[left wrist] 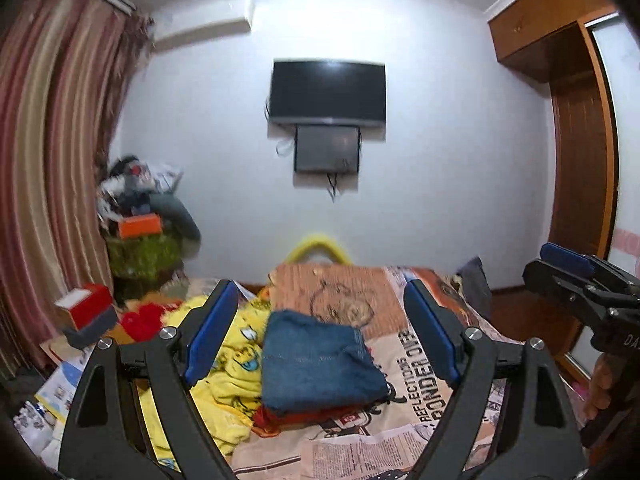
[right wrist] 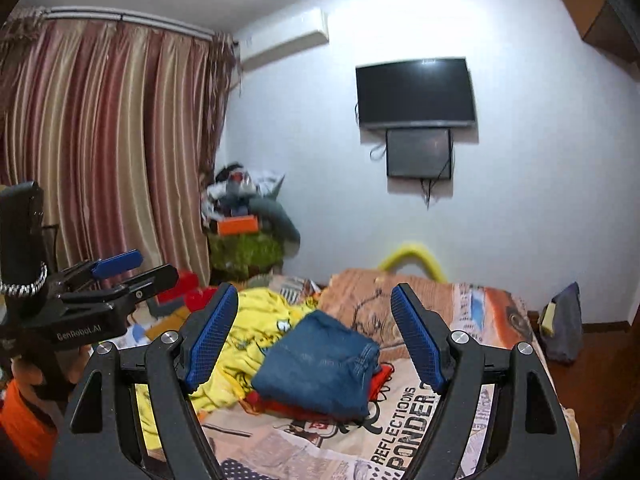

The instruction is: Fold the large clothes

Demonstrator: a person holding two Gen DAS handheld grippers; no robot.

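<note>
A folded denim garment (left wrist: 320, 360) lay square atop red cloth (left wrist: 304, 416) on the newsprint-patterned bedsheet (left wrist: 400, 436), frame center, beyond both empty grippers, left gripper (left wrist: 320, 344) and right gripper (right wrist: 316, 340), jaws apart.

Both wrist views look level across the bed (left wrist: 400, 432) toward the far wall with its TV (right wrist: 416, 92); they share jeans (left wrist: 320, 360), curtain (right wrist: 100, 140).

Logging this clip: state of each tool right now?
Left tool: open, holding nothing, above the folded jeans.
Right tool: open, holding nothing.
</note>
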